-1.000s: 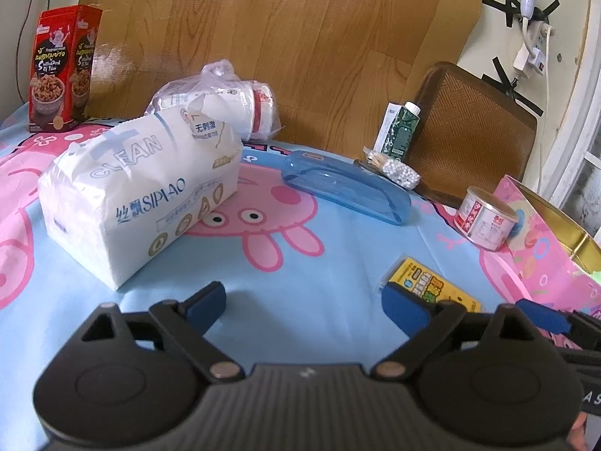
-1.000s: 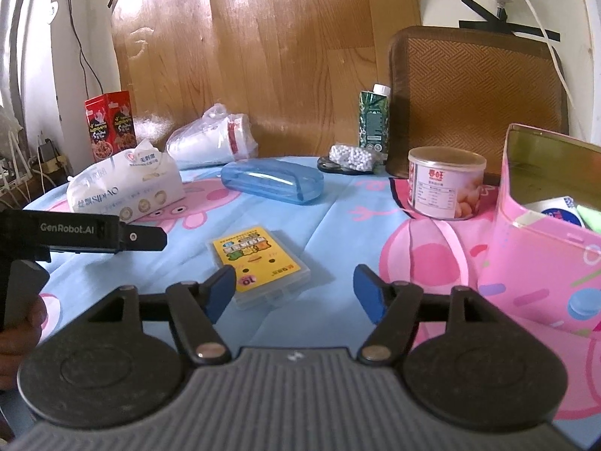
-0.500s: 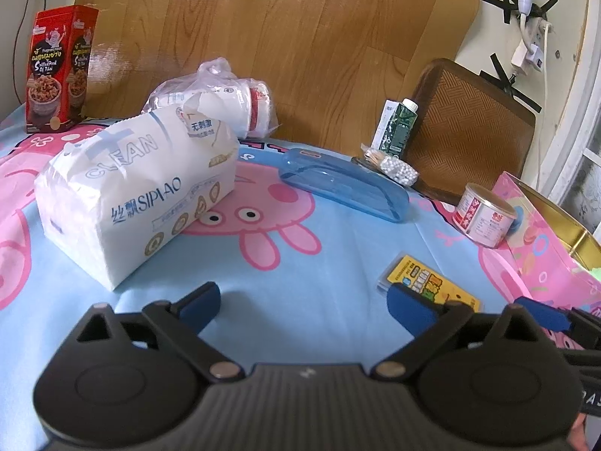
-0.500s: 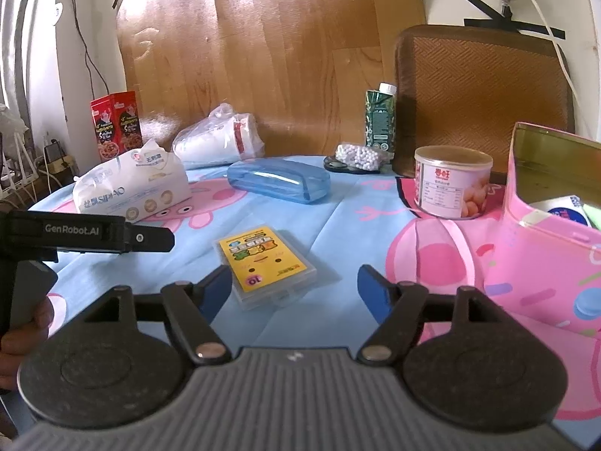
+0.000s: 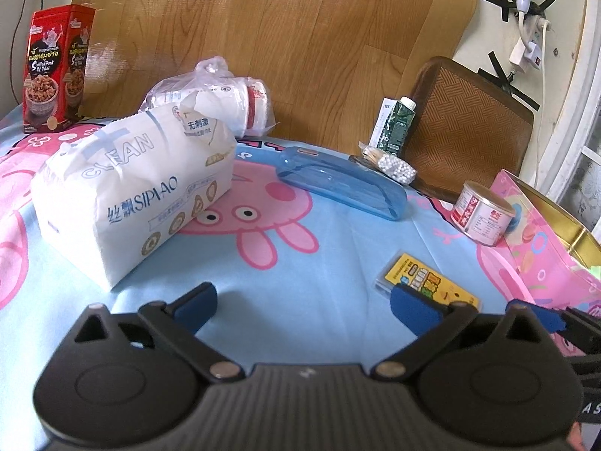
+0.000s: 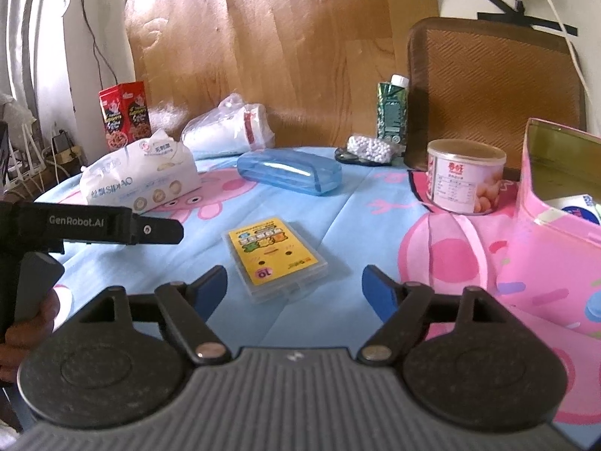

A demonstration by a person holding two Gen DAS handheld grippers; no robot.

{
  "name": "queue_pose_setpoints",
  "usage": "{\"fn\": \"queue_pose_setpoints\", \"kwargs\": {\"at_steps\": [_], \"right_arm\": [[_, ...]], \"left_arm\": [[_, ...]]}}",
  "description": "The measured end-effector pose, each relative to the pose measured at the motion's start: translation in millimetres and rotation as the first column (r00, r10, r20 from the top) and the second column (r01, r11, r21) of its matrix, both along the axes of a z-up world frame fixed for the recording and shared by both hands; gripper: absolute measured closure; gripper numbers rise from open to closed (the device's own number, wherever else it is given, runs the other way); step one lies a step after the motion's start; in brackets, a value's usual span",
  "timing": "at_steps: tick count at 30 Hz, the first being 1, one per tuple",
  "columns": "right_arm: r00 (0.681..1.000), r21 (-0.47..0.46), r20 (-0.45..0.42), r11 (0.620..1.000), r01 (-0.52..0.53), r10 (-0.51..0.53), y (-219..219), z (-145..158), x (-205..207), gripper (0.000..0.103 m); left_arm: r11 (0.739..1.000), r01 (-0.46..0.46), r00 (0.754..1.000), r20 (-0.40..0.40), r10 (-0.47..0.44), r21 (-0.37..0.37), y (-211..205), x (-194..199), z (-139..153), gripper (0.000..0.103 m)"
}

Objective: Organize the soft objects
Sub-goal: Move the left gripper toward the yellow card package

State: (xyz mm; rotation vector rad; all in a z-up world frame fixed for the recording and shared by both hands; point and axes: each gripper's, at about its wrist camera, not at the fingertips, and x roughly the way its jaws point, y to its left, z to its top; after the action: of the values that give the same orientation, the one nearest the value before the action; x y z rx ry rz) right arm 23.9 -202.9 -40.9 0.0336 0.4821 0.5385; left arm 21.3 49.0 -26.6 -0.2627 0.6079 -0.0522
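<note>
A white soft tissue pack (image 5: 131, 191) (image 6: 141, 184) lies on the cartoon tablecloth (image 5: 319, 282), left of centre. Behind it rests a clear bag of white paper cups (image 5: 221, 101) (image 6: 229, 131). My left gripper (image 5: 302, 306) hovers low over bare cloth in front of the pack; its jaws are opening and nothing is between them. My right gripper (image 6: 295, 293) hangs just short of a yellow card case (image 6: 276, 259) (image 5: 428, 282); its jaws are opening too, holding nothing. The left gripper's side shows in the right wrist view, held by a hand (image 6: 22, 323).
A blue glasses case (image 5: 342, 184) (image 6: 289, 173) lies mid-table. A tin can (image 6: 464, 176) (image 5: 482, 214), a pink box (image 6: 556, 225) (image 5: 544, 248), a green carton (image 6: 392, 112), a bead bag (image 6: 370, 148) and a red snack box (image 5: 54, 67) ring the table.
Both grippers' jaws have spread wider. Neither hand has shifted noticeably and nothing on the table has moved.
</note>
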Motion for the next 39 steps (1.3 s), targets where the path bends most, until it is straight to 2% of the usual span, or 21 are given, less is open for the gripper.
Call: {"fn": "queue_pose_setpoints", "kwargs": {"at_steps": [7, 29, 33, 35, 38, 39], "right_arm": [[0.997, -0.034, -0.059, 0.999, -0.041, 0.039, 7, -3, 8, 0.015], [0.998, -0.044, -0.056, 0.998, -0.040, 0.038, 8, -3, 7, 0.014], [0.998, -0.101, -0.045, 0.994, -0.040, 0.036, 18, -2, 9, 0.013], [0.999, -0.157, -0.028, 0.987, -0.047, 0.043, 28, -2, 8, 0.015], [0.998, -0.168, -0.013, 0.984, -0.055, 0.054, 36, -2, 9, 0.024], [0.999, -0.165, -0.010, 0.985, -0.053, 0.052, 36, -1, 10, 0.032]], "left_arm": [[1.000, 0.001, 1.000, 0.000, -0.001, 0.001, -1, 0, -1, 0.001], [1.000, 0.002, 1.000, 0.000, -0.002, -0.003, 0, 1, -1, 0.000], [1.000, 0.005, 1.000, -0.001, -0.005, 0.000, -1, 0, -1, 0.000], [1.000, 0.005, 1.000, 0.000, -0.005, 0.000, -1, 0, 0, 0.000], [1.000, 0.007, 1.000, -0.001, -0.007, -0.002, 0, -1, 0, 0.001], [1.000, 0.008, 1.000, -0.002, -0.008, 0.001, 0, -1, 0, 0.000]]}}
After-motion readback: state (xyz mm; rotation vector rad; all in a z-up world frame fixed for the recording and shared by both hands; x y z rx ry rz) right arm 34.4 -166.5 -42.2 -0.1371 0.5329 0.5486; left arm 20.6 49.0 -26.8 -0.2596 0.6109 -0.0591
